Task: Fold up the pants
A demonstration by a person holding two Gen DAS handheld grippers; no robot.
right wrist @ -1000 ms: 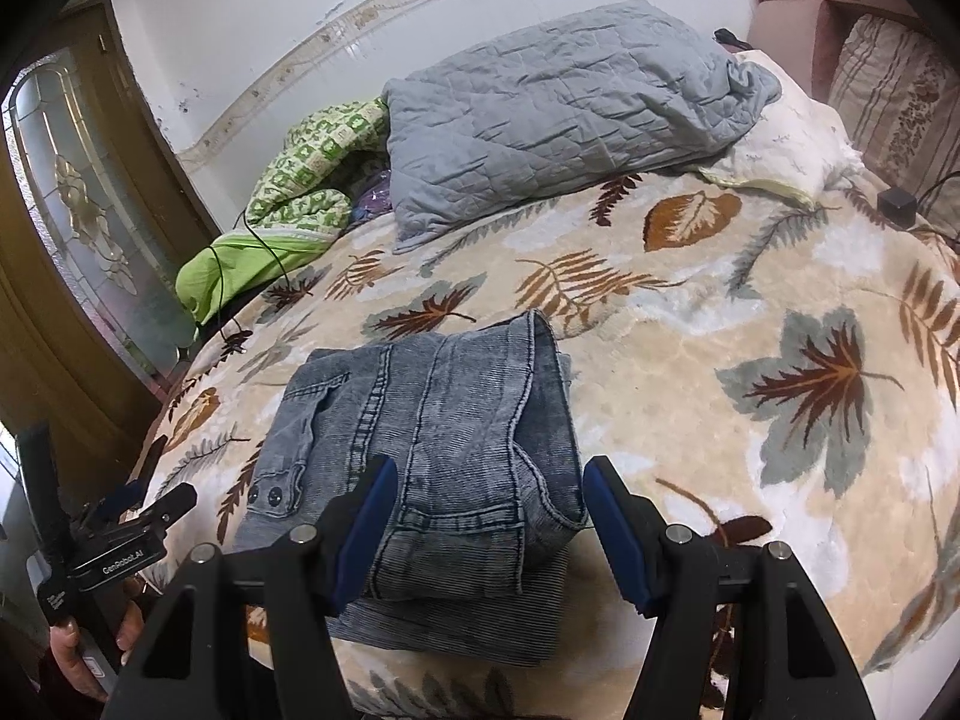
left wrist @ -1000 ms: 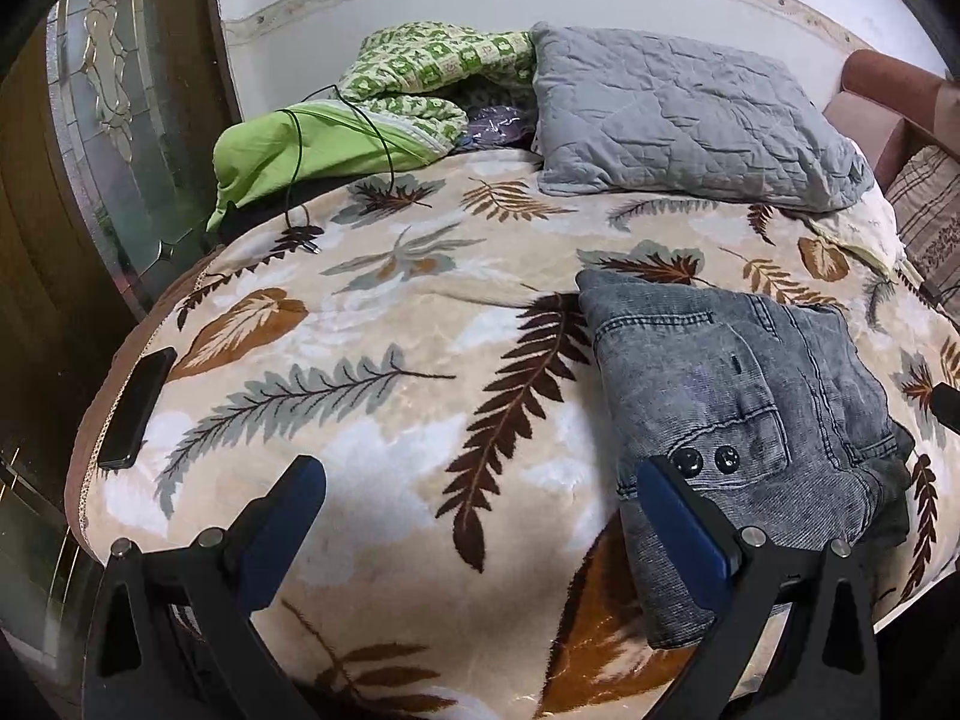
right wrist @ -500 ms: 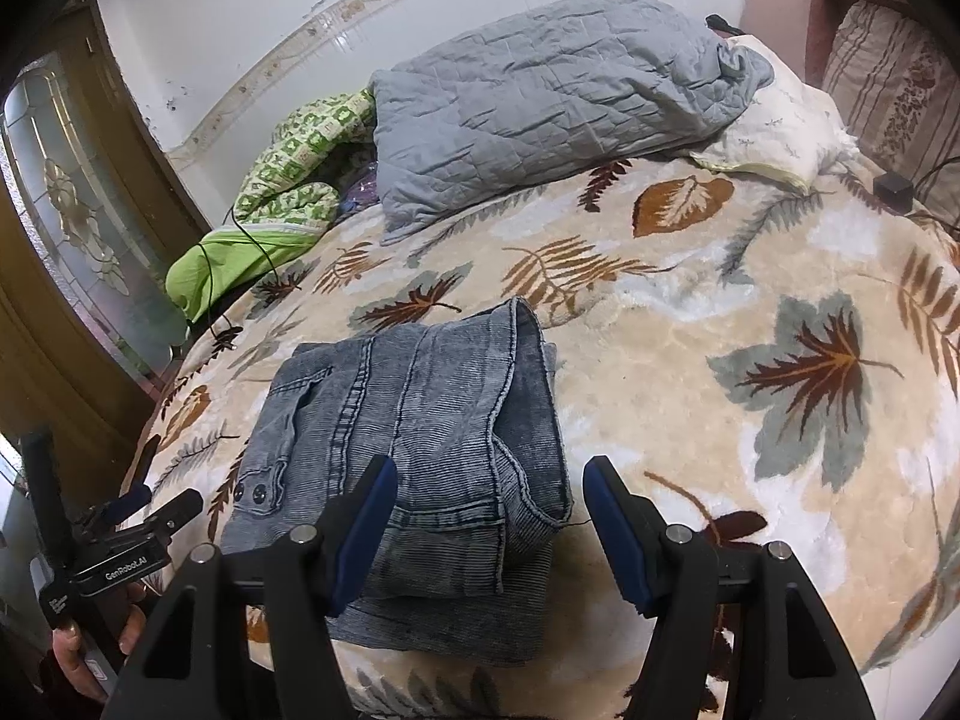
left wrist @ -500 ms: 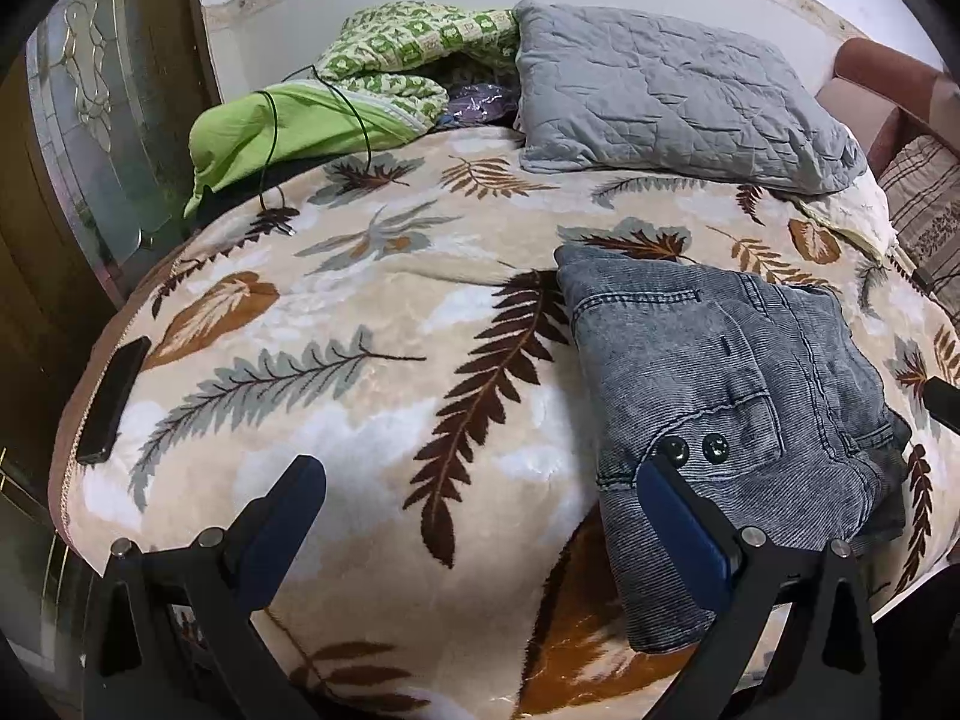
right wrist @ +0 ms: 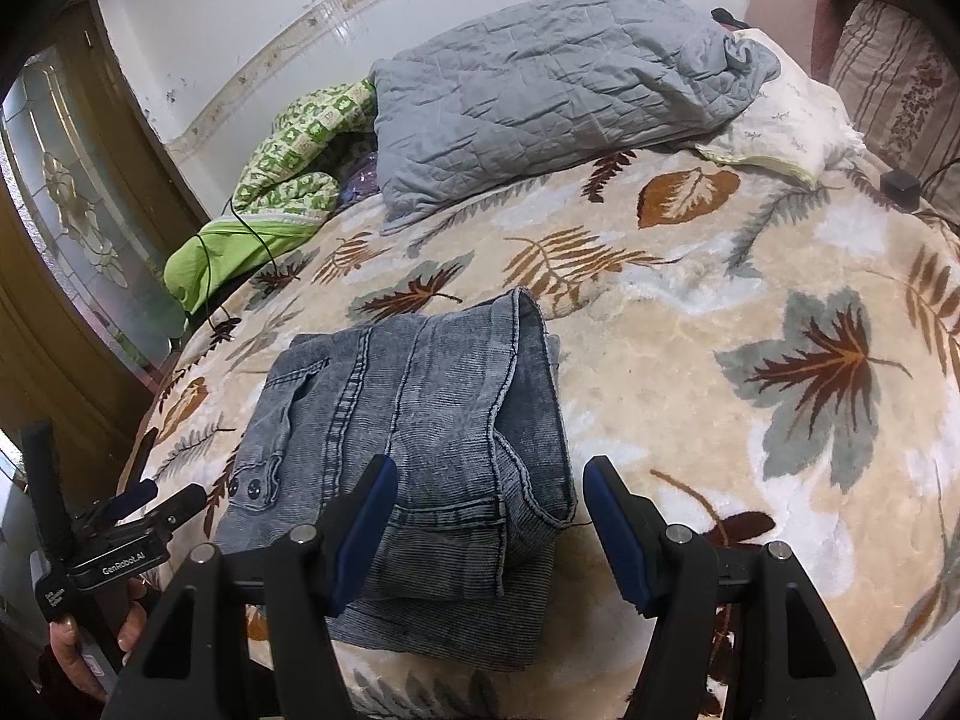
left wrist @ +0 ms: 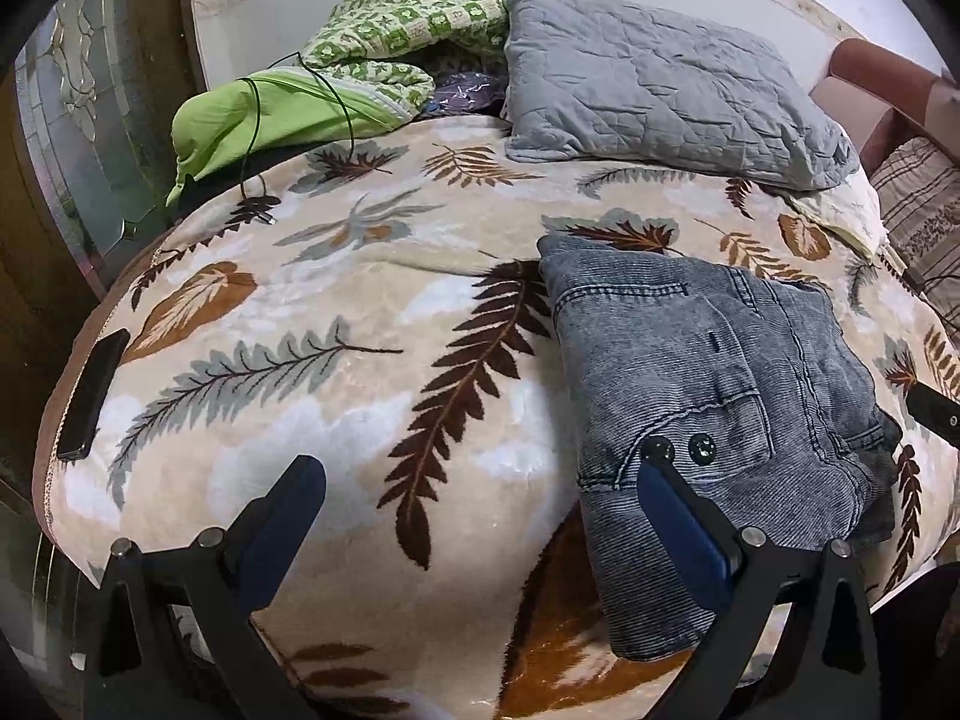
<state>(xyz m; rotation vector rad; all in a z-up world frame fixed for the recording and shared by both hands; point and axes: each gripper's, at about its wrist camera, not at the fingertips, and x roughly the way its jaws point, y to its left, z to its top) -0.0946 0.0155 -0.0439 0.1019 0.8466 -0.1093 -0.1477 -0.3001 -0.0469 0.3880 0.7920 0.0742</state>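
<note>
At the far left edge of the bed, one dark phone [left wrist: 90, 396] is seen lying on the leaf-patterned blanket [left wrist: 336, 312]. Behind it, one bright green bundle [left wrist: 270, 114] crossed by a thin black cable [left wrist: 336, 102] is found, with one green checked quilt [left wrist: 408, 24] above it. The left tool [left wrist: 480, 510] is held released, its two blue-padded fingers spread wide over bare blanket, nothing between them. One pair of grey denim pants [right wrist: 414, 420] is laid folded on the blanket near the bed's front edge, two dark snap buttons [left wrist: 681, 450] shown on a pocket flap; its lower layers are covered by the upper fold. The right tool [right wrist: 489, 531] is likewise held released, its fingers straddling the near right corner of the pants without gripping them. Further right, one grey quilted pillow [right wrist: 540, 84], one pale pillow [right wrist: 780, 120] partly covered by it, one striped cushion [right wrist: 900, 72] cut off by the frame, and one small black block [right wrist: 899, 187] of unclear kind are seen.
</note>
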